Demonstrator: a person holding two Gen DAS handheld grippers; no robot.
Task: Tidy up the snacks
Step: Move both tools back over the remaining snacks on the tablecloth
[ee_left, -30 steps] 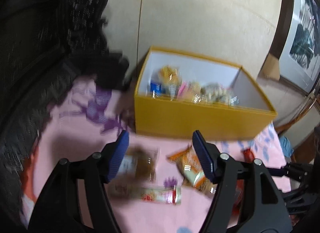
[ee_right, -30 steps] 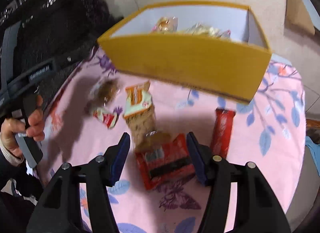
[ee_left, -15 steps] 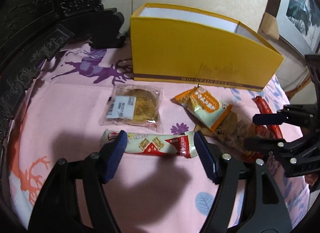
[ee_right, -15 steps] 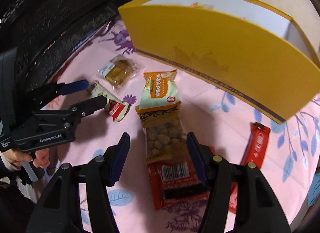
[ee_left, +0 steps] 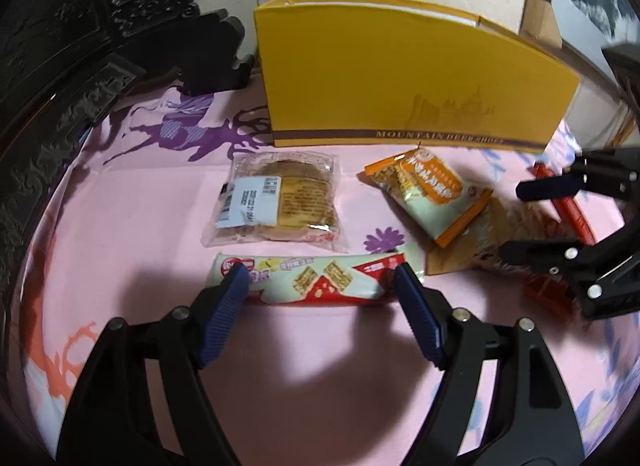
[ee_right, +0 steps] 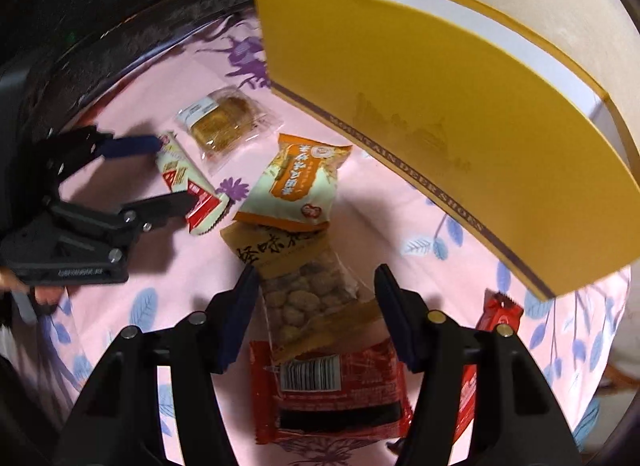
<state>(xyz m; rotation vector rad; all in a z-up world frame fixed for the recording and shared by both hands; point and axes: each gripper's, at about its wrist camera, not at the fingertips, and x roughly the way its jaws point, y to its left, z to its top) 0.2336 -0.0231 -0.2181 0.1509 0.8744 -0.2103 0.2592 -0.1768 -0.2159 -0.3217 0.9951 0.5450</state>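
Step in hand: two snacks are judged to be lined up for pick-up, one per claw, for transfer to the yellow box [ee_left: 400, 77].
Box: stood at the far edge of the counter [ee_left: 120, 234], open top seen only from the side; its contents are hidden.
Left claw [ee_left: 320, 280]: held wide open, its blue pads set at the two ends of the wafer bar [ee_left: 316, 280]; nothing is gripped, though the pads look to be touching or nearly touching the wrapper.
Right claw [ee_right: 316, 280]: held wide open astride the peanut pack [ee_right: 304, 286]; nothing is gripped.
Wafer bar: laid lengthwise across the left claw's gap, near the counter's middle, just in front of the clear-wrapped cake [ee_left: 278, 199].
Peanut pack: laid with its top tucked under the orange pack [ee_right: 296, 185] and its lower end over the red pack [ee_right: 328, 390].
Red bar [ee_right: 496, 330]: laid apart toward the right edge of the counter, below the box corner.
Doing it well: the wafer bar would be better clamped across its width than end to end, so the left claw should be turned or shifted. The peanut pack should be pinched at its middle and lifted straight, so the overlapping packs are not dragged along.
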